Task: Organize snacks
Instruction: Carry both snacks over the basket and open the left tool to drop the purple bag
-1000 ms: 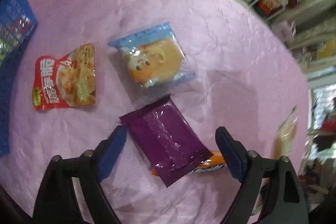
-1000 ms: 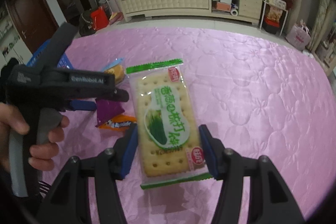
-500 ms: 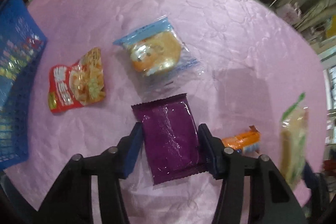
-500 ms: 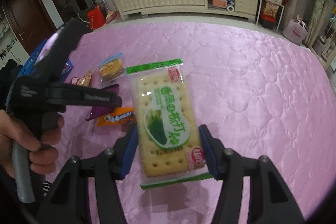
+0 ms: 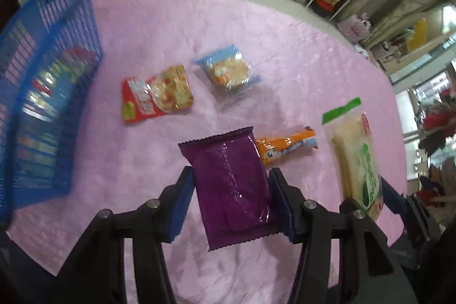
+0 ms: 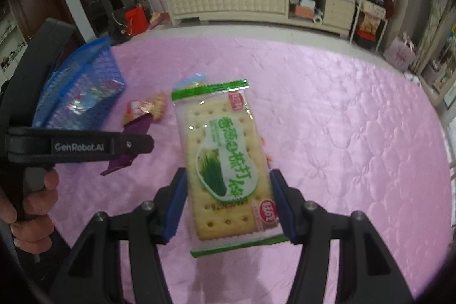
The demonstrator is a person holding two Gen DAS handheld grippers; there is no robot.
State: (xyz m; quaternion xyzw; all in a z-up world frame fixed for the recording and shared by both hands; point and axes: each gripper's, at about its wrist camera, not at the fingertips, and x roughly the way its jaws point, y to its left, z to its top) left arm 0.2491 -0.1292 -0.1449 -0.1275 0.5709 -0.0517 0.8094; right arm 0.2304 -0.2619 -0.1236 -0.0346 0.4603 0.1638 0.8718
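Left wrist view: the left gripper pinches a purple packet between its blue pads, both pads pressing the packet's long edges; its jaws have just been closing onto it. The packet hangs clear of the pink quilt. On the quilt lie an orange wrapper just behind the purple packet, a red chip bag, and a blue-edged cake packet beside the bag. A blue basket stands at the left edge of the quilt with some packets inside, blurred. At the right, the cracker pack shows edge-on.

Right wrist view: the right gripper pinches the cracker pack by its sides, jaws pressed on the wrapper, the pack lifted above the quilt. A hand at the left grips the handle of the left gripper, with the purple packet showing under it. The basket sits far left, the chip bag near it.
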